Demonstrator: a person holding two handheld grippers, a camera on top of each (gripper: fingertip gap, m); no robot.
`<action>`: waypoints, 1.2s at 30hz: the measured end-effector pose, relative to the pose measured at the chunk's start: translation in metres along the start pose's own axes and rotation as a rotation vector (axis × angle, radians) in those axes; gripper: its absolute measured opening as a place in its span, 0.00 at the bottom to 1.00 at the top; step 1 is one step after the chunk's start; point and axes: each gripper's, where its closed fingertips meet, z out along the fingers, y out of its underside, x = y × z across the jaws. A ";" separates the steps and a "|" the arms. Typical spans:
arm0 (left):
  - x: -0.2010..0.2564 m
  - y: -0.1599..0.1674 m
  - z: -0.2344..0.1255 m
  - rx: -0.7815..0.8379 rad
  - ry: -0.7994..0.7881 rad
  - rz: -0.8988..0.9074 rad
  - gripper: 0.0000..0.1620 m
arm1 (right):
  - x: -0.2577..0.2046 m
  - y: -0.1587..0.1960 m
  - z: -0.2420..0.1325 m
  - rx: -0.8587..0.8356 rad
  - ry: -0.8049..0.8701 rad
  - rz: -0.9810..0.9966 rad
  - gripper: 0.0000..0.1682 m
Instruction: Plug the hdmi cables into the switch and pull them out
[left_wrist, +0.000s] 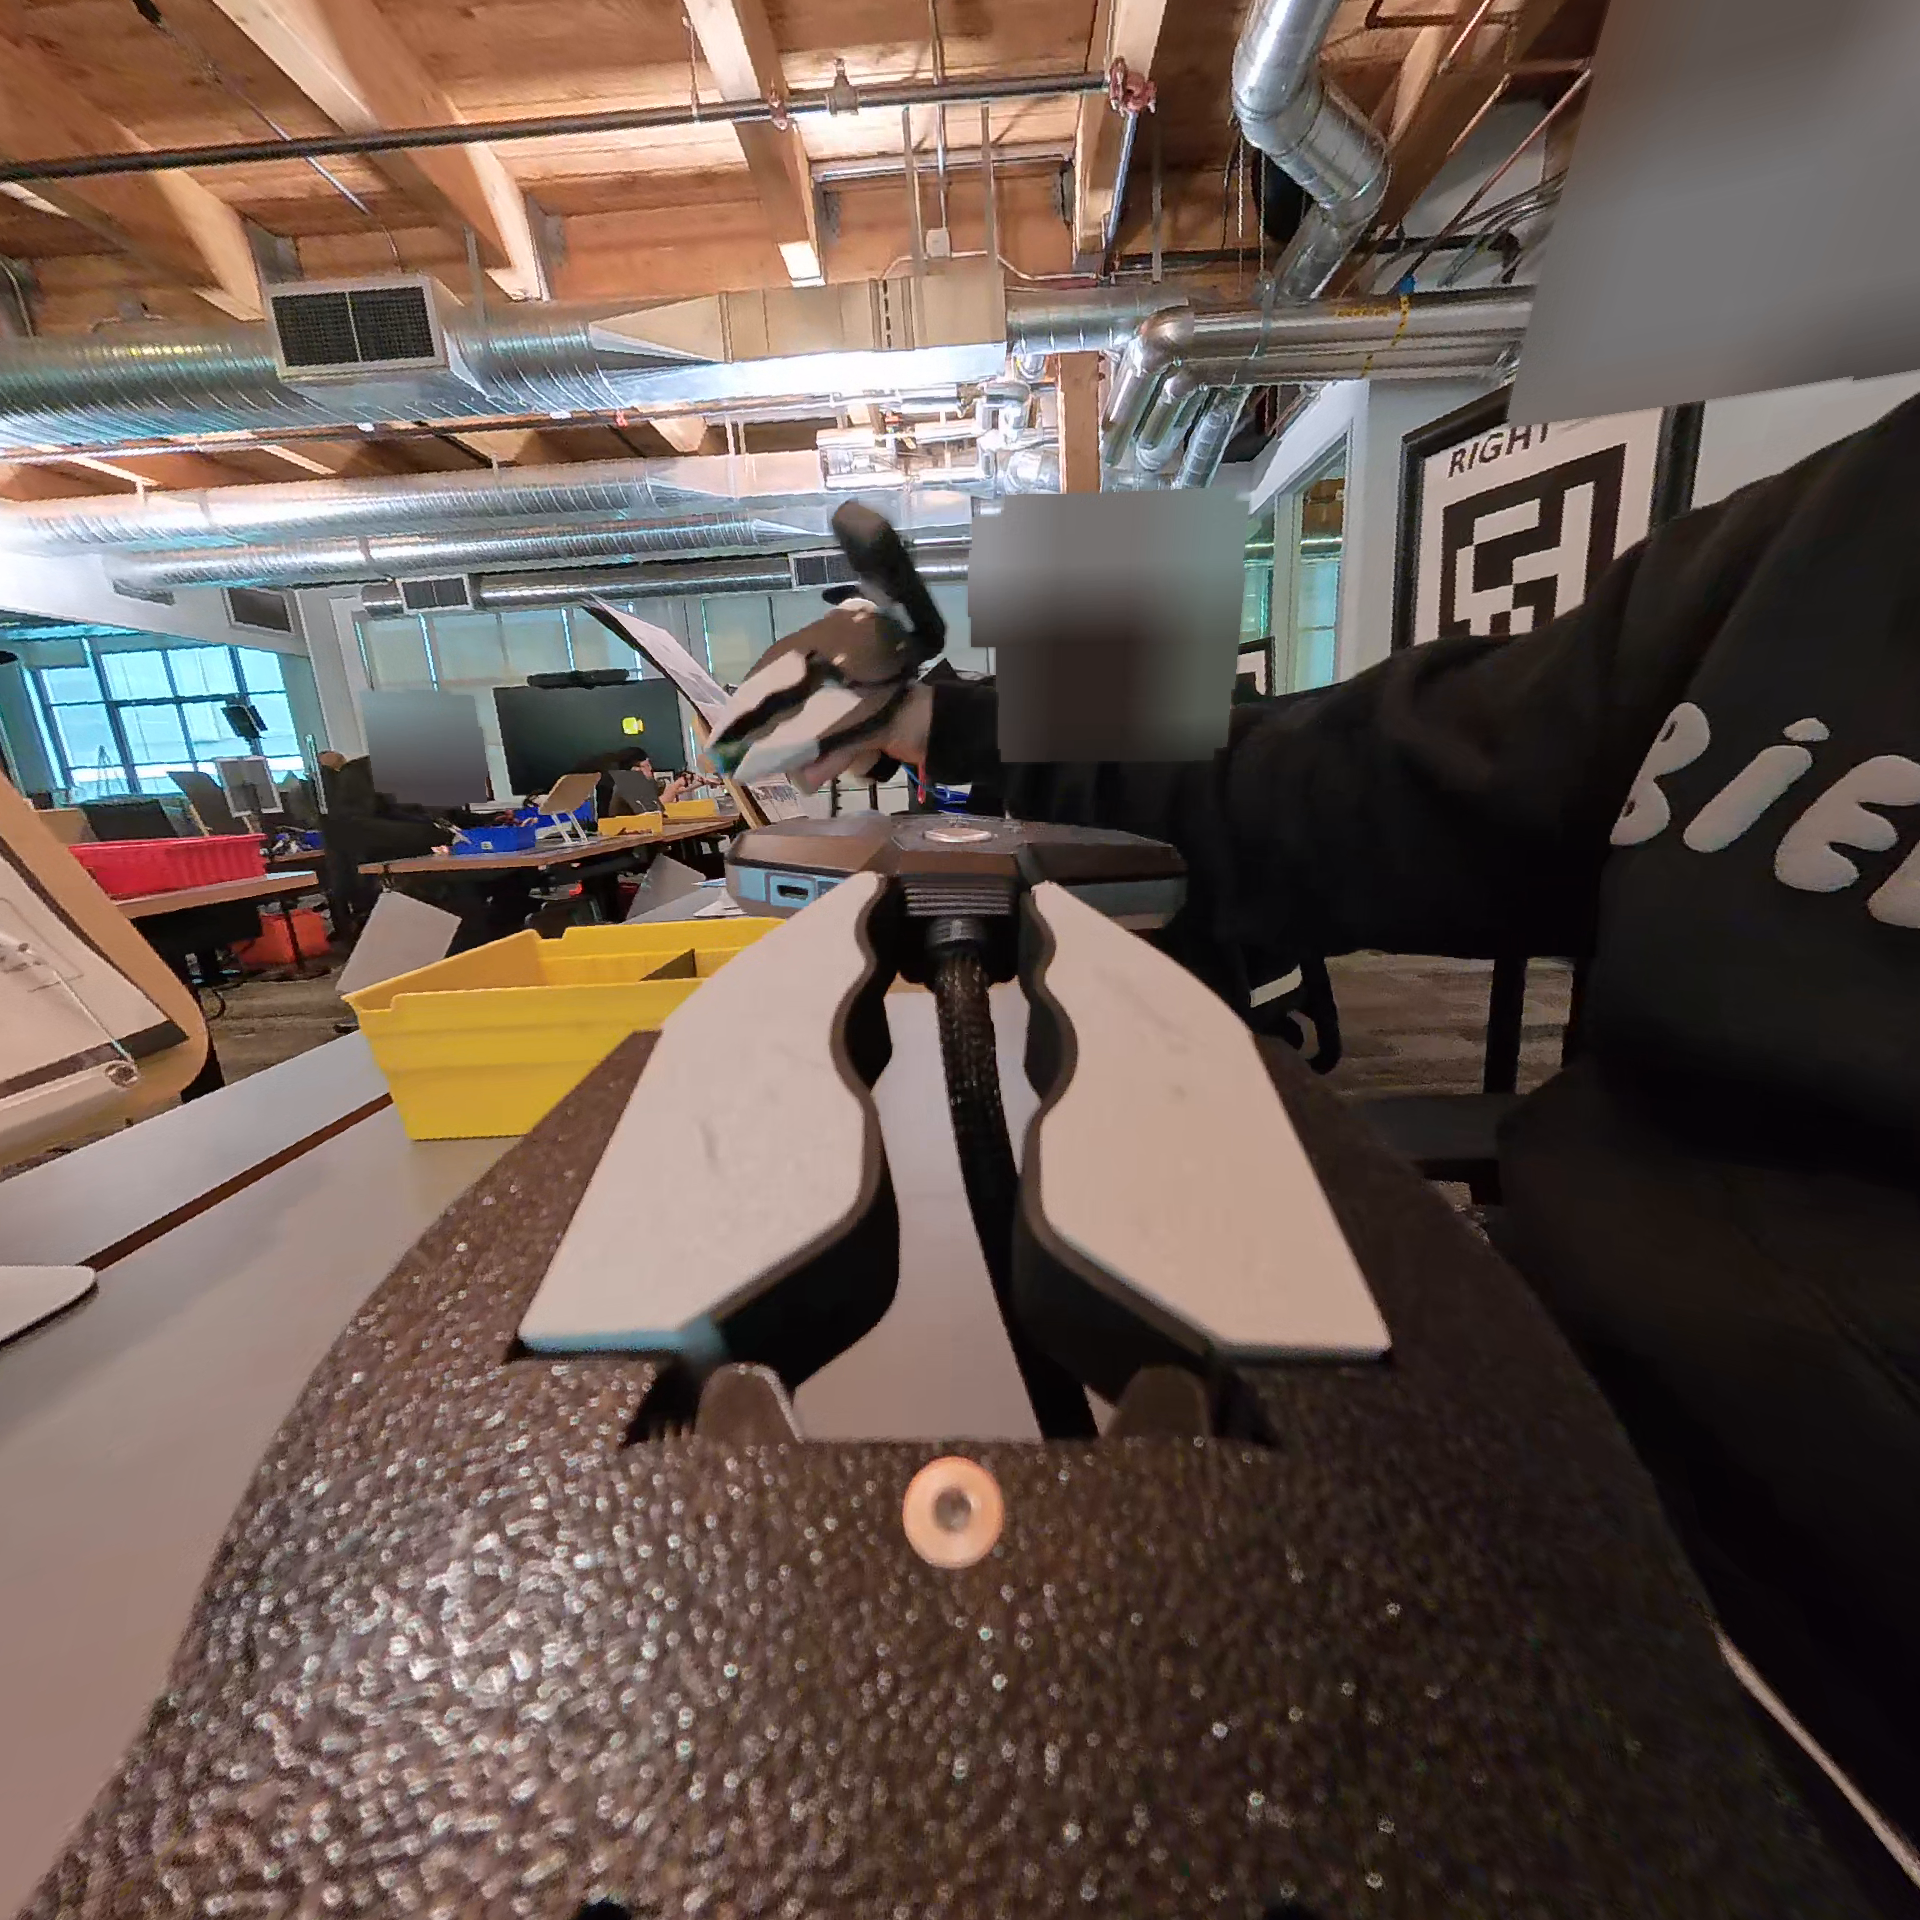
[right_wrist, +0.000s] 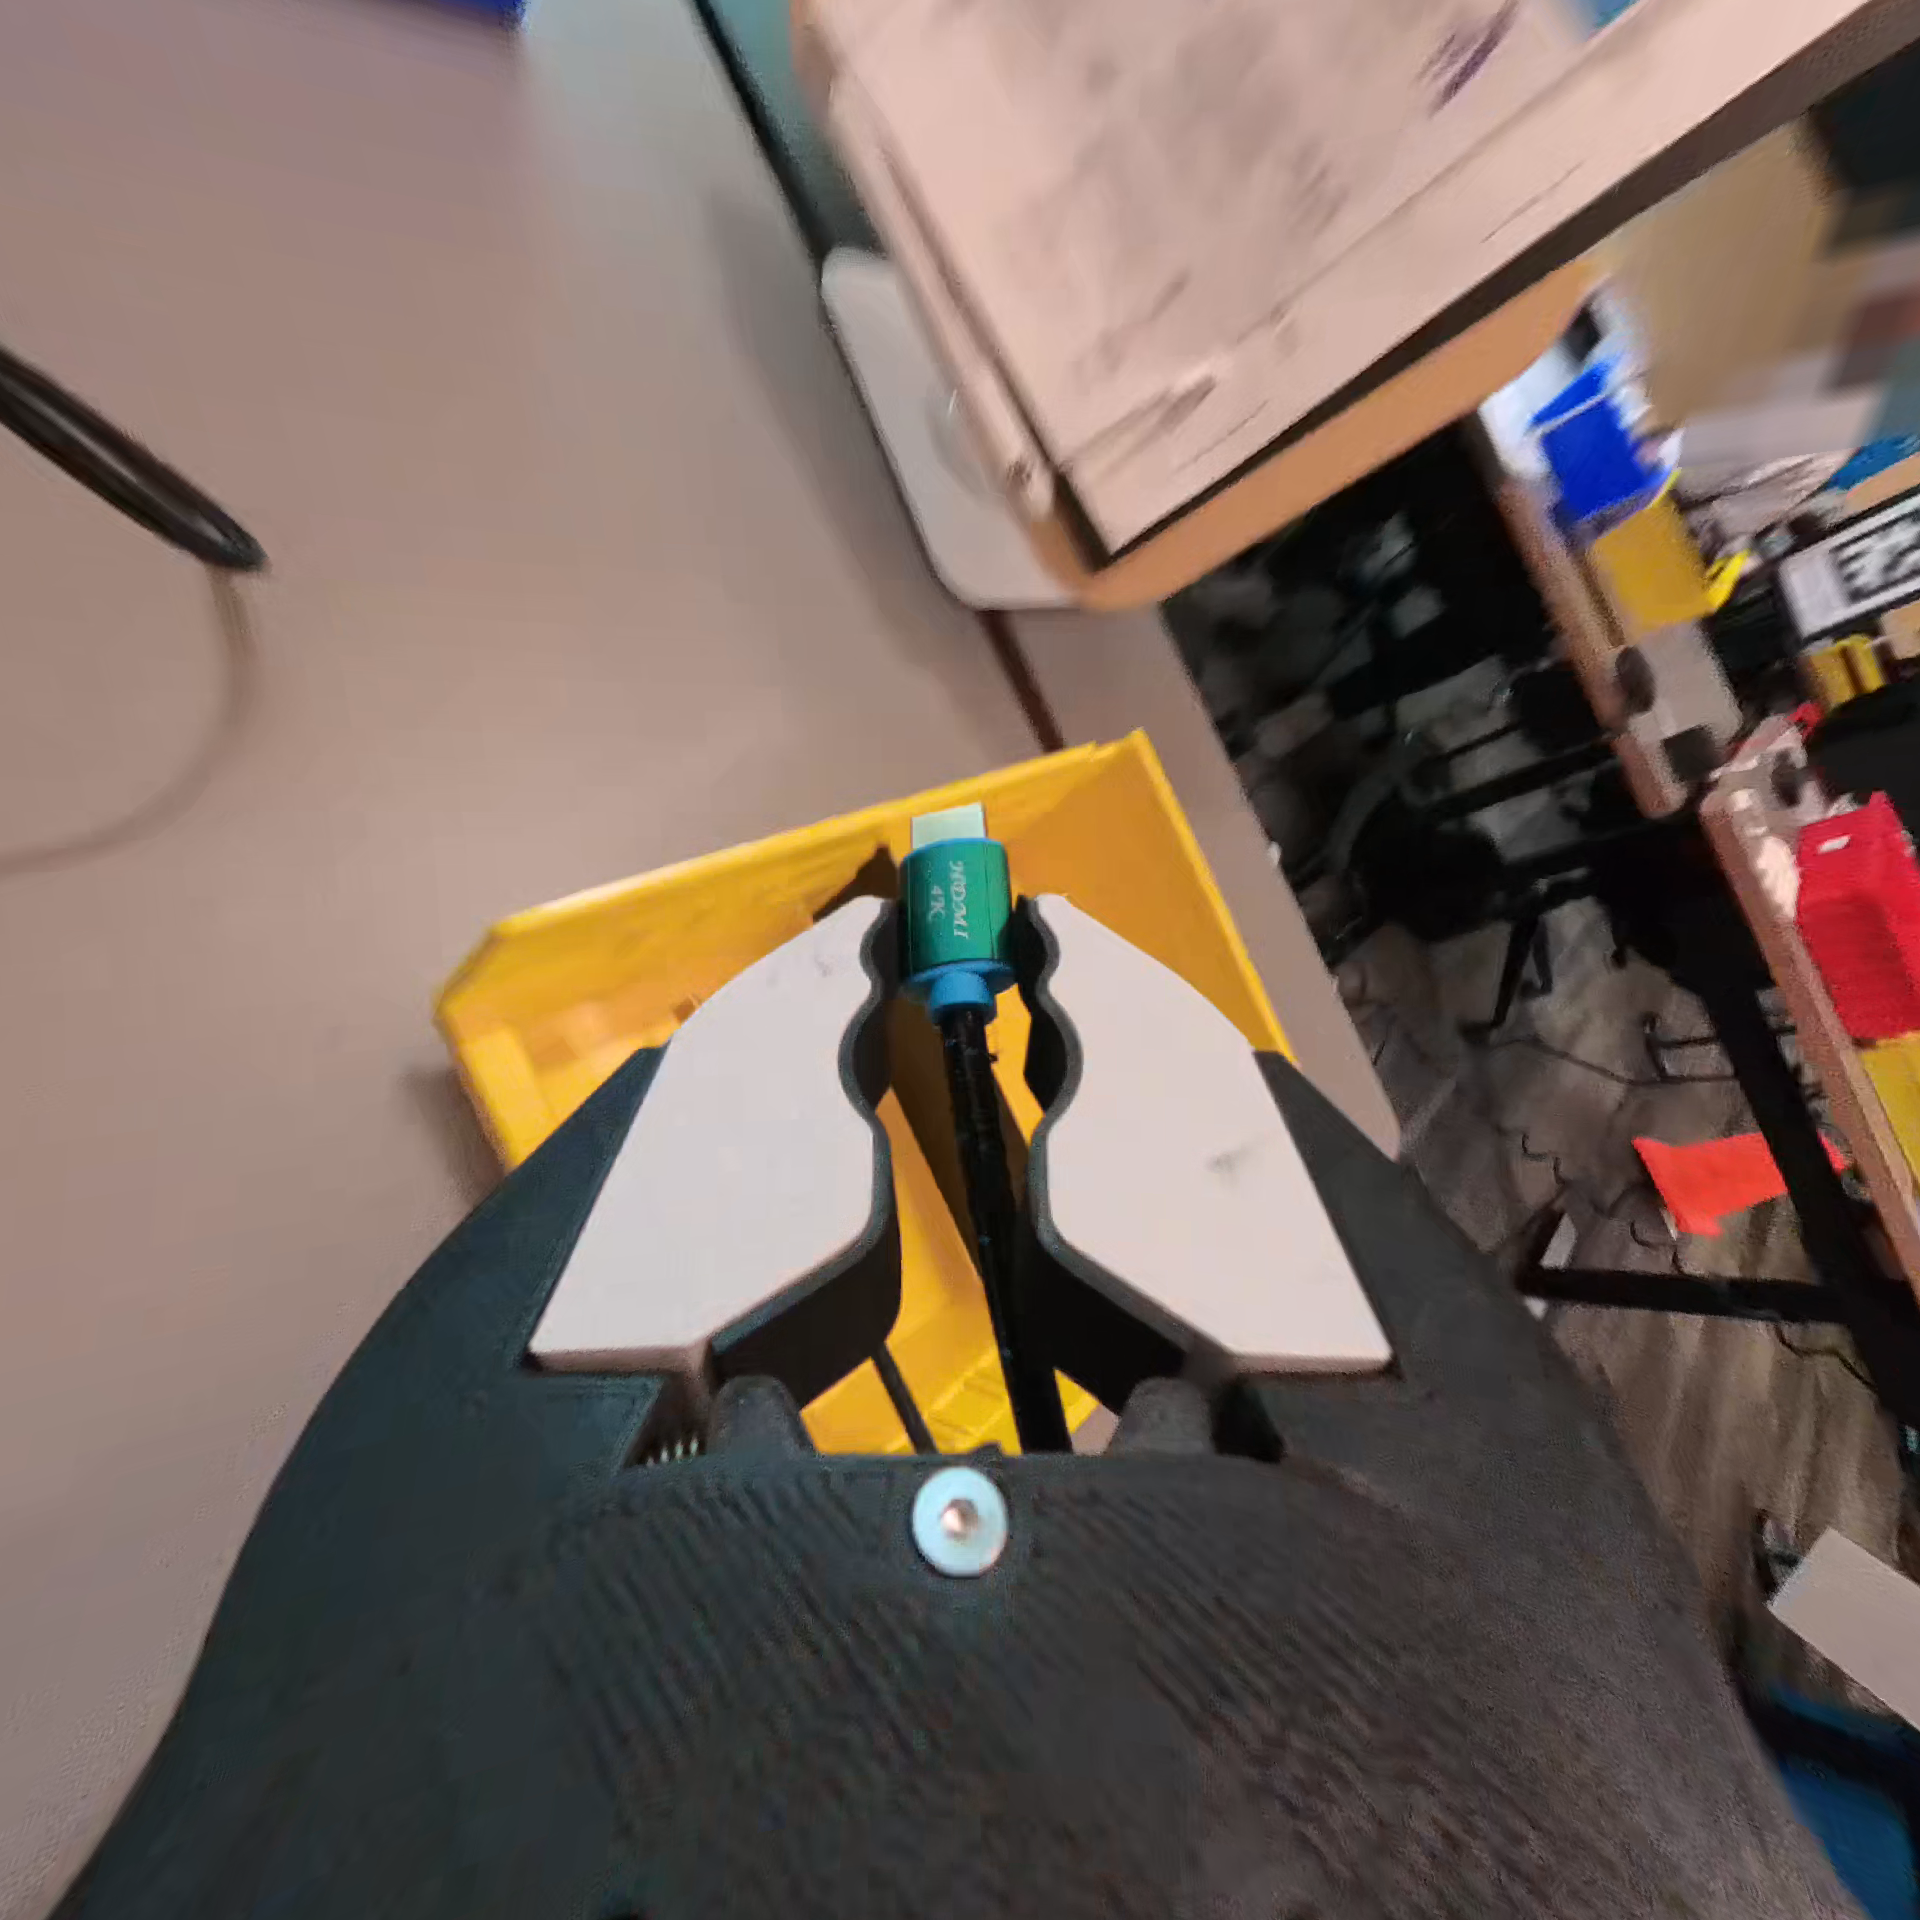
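Between its fingertips the right gripper (right_wrist: 956, 914) clamps a green HDMI plug (right_wrist: 951, 909); the left gripper (left_wrist: 956, 904) clasps the black plug (left_wrist: 956, 891) seated in the switch (left_wrist: 1091, 862).

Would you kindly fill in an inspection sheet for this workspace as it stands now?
Surface: pale table, mostly bare.
Job's things: switch ahead of the left tongs; green plug in the right tongs.
Clutter: yellow bin on the table; tilted board on a stand.
Grippers: left tongs shut on a black plug at the switch; right tongs shut on the green plug, raised over the bin.
Cables: braided cable runs back between the left tongs; black loop lies on the table.
Surroundings: workshop, desks, red bin, ducts overhead.
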 end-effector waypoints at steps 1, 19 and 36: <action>0.000 0.001 0.000 -0.001 0.002 -0.002 0.13 | -0.006 0.009 0.016 -0.052 -0.029 -0.023 0.13; -0.006 0.008 -0.003 0.015 0.008 -0.042 0.13 | -0.094 0.094 0.069 -0.583 -0.312 -0.109 0.35; 0.008 0.013 0.010 -0.003 0.079 -0.063 0.13 | -0.116 0.105 0.010 -0.631 -0.191 -0.095 0.19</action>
